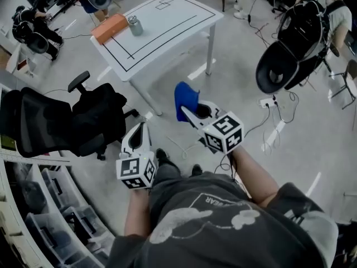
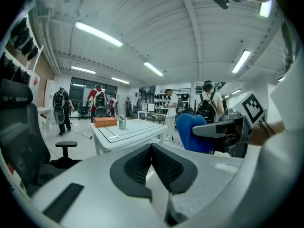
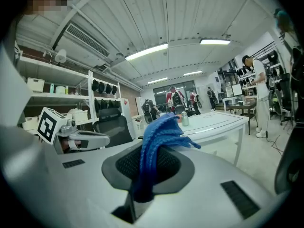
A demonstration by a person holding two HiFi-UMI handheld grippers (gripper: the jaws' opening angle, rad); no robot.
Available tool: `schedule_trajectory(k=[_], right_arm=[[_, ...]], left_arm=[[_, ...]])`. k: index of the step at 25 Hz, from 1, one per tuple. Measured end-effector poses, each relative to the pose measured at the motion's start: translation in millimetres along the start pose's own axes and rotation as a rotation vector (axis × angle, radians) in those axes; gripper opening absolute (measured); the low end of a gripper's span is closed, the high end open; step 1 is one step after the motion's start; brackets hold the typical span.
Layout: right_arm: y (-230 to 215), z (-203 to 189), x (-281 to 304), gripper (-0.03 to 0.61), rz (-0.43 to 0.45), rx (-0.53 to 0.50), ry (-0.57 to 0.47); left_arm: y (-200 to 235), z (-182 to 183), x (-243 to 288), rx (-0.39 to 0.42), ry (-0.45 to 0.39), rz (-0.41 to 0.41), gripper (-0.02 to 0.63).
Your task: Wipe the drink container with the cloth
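A silver drink container (image 1: 135,25) stands on the far part of a white table (image 1: 167,21), well ahead of both grippers; it also shows small as the container (image 2: 122,123) in the left gripper view and as the container (image 3: 185,120) in the right one. My right gripper (image 1: 188,113) is shut on a blue cloth (image 1: 186,99), which bunches up between its jaws as the cloth (image 3: 156,141). My left gripper (image 1: 138,134) is shut and empty, held low at my left. Both are held over the floor, short of the table.
An orange box (image 1: 109,27) lies beside the container on the table. A black office chair (image 1: 67,121) stands to my left, shelves with bins (image 1: 44,216) nearer left. Another black chair (image 1: 293,49) and floor cables (image 1: 276,121) are at right. People stand in the background.
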State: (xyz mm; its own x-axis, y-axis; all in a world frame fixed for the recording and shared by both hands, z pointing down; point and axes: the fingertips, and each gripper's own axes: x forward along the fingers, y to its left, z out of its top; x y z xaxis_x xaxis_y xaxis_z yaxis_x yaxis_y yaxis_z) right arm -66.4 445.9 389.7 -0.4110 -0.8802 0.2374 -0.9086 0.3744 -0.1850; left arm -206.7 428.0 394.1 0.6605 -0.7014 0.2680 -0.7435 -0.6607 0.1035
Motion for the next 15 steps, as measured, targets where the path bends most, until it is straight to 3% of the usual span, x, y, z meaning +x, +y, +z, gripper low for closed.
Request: schedule_trajectory(k=[5, 8, 10, 15], right_arm=[[-3.4, -10.2, 21.2, 0.046, 0.005, 0.032, 0.029], [-11.6, -11.6, 39.6, 0.046, -0.007, 0.018, 0.042], [-20.1, -11.8, 49.2, 0.046, -0.024, 0.010, 0.051], [-59.1, -4.9, 78.3, 0.048, -0.084, -0.003, 0.073]], left_arm=[[19.9, -1.2, 0.5, -0.140, -0.013, -0.045, 0.002], [41.2, -1.6, 16.4, -0.116, -0.008, -0.037, 0.002], [53.5, -3.3, 33.4, -0.141, -0.003, -0.043, 0.002], [66.7, 7.2, 99.5, -0.137, 0.003, -0.117, 0.002]])
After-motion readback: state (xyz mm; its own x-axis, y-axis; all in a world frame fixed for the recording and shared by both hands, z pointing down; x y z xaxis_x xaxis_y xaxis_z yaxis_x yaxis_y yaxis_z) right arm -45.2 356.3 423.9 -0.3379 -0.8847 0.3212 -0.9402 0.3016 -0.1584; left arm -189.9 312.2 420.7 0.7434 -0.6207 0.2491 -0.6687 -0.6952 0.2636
